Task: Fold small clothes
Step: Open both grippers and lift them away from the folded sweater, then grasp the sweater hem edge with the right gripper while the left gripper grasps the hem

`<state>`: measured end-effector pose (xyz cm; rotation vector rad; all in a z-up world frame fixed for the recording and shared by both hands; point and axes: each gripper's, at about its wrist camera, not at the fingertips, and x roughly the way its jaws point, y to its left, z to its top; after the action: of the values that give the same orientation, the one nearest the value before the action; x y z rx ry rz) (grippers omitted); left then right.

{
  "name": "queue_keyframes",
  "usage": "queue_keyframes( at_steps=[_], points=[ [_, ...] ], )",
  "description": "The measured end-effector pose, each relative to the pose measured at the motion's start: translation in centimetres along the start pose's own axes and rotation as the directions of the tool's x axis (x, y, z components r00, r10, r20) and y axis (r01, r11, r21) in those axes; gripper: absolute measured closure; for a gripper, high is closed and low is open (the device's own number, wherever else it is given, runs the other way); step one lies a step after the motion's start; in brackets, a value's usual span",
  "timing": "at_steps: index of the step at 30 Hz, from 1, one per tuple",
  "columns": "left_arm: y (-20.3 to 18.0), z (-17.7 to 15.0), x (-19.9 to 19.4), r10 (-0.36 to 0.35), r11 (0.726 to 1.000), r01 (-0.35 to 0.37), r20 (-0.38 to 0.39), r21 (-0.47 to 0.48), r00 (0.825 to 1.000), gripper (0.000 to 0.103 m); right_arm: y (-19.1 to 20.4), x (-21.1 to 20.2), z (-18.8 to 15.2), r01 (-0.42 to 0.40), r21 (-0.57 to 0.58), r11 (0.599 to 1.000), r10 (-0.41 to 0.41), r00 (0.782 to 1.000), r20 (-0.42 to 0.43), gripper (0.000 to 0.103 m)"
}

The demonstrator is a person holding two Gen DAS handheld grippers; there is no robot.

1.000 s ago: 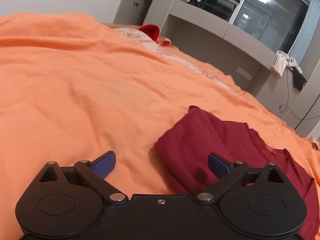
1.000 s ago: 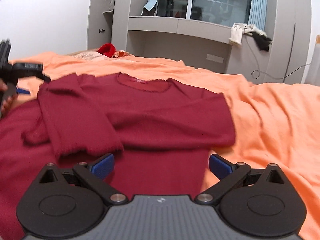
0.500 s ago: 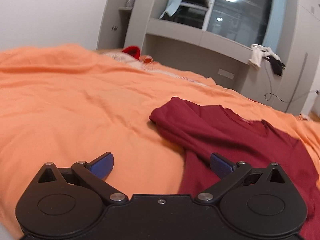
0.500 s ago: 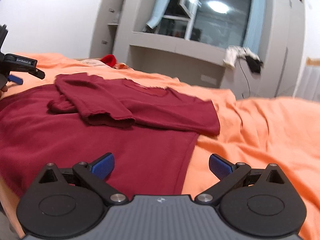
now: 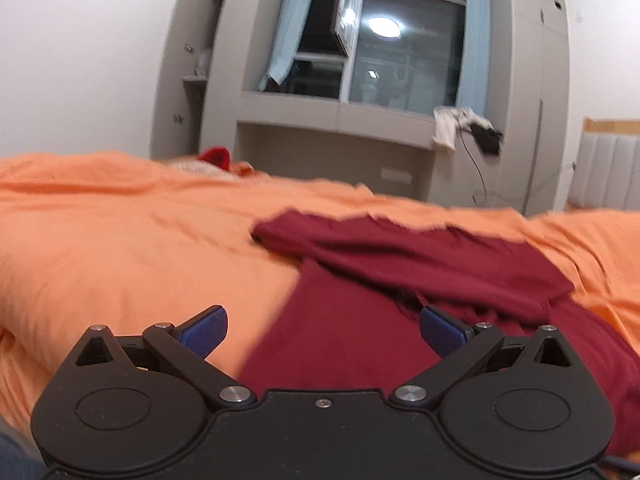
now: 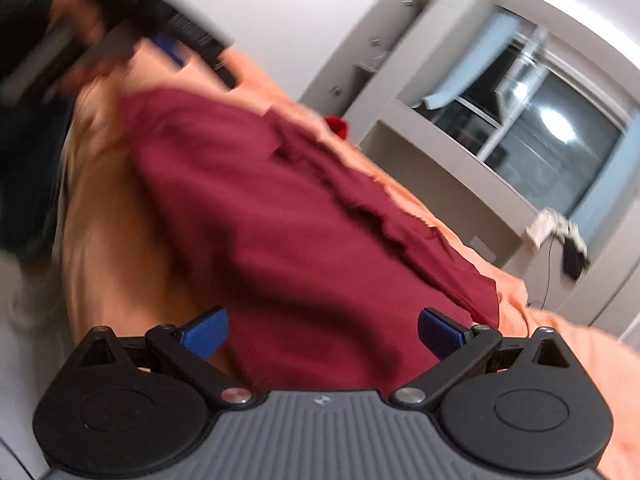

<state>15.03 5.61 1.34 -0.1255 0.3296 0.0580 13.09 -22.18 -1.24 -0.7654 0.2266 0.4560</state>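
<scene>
While both sleeves appear to have been laid across the chest of the dark red top (image 5: 400, 280), the body is not yet seen doubled over, so the fold is judged roughly half done; the hem-to-collar fold and any final squaring seem to be left. The top is spread flat on the orange bedsheet (image 5: 120, 248), ahead of and partly beneath the left gripper (image 5: 322, 330), whose blue fingertips (image 5: 204, 330) are held wide apart with nothing between them: one is seen over bare sheet, the other over red cloth near the garment's lower side edge. The right gripper (image 6: 322, 332) is likewise spread wide and empty, and is poised over the lower part of the top (image 6: 300, 220); its view is tilted and smeared, so exact contact with the cloth cannot be told. At the upper left of that view the other gripper and the hand holding it are glimpsed as a blur.

Beyond the garment, past the far edge of the bed, a grey built-in cabinet (image 5: 332, 120) with a dark window (image 5: 404, 60) is seen, with a pale cloth (image 5: 448, 128) hung on its ledge beside a dangling black cable. A small red item (image 5: 216, 158) is lying at the far side of the bed. Nothing is seen lying on the top itself; only loose wrinkles along the folded sleeves might hinder a clean next fold.
</scene>
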Motion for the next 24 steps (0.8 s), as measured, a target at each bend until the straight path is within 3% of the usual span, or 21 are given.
queue_keyframes(
  at_steps=[3,6,10,19,23,24],
  points=[
    [-1.1,-0.7,-0.3,-0.033,0.999,0.033,-0.009,0.032,0.999,0.001,2.2,1.0,-0.7,0.067,-0.146,0.987,-0.074,0.996,-0.042,0.0],
    [-1.9,-1.0,-0.6,-0.06,0.997,0.06,0.001,0.056,0.998,0.001,3.5,2.8,-1.5,0.164,-0.266,0.95,-0.195,0.976,-0.095,0.0],
    [-2.4,-1.3,-0.5,-0.072,0.995,0.073,-0.017,0.062,0.997,0.001,3.3,3.9,-1.9,0.2,-0.26,0.945,-0.238,0.963,-0.124,0.0],
    [-2.1,-1.3,-0.8,-0.069,0.996,0.07,-0.015,0.053,0.998,0.001,5.1,3.6,-2.2,0.301,-0.374,0.877,-0.323,0.946,0.005,0.002],
    [-1.6,-1.1,-1.3,-0.072,0.997,0.071,0.014,0.02,0.997,0.001,5.7,3.3,-2.3,0.347,-0.381,0.857,-0.35,0.935,0.062,0.011],
    [-1.5,-1.1,-1.4,-0.07,0.997,0.07,0.016,0.013,0.997,0.001,5.8,3.2,-2.2,0.358,-0.375,0.855,-0.357,0.931,0.075,0.018]
  ],
)
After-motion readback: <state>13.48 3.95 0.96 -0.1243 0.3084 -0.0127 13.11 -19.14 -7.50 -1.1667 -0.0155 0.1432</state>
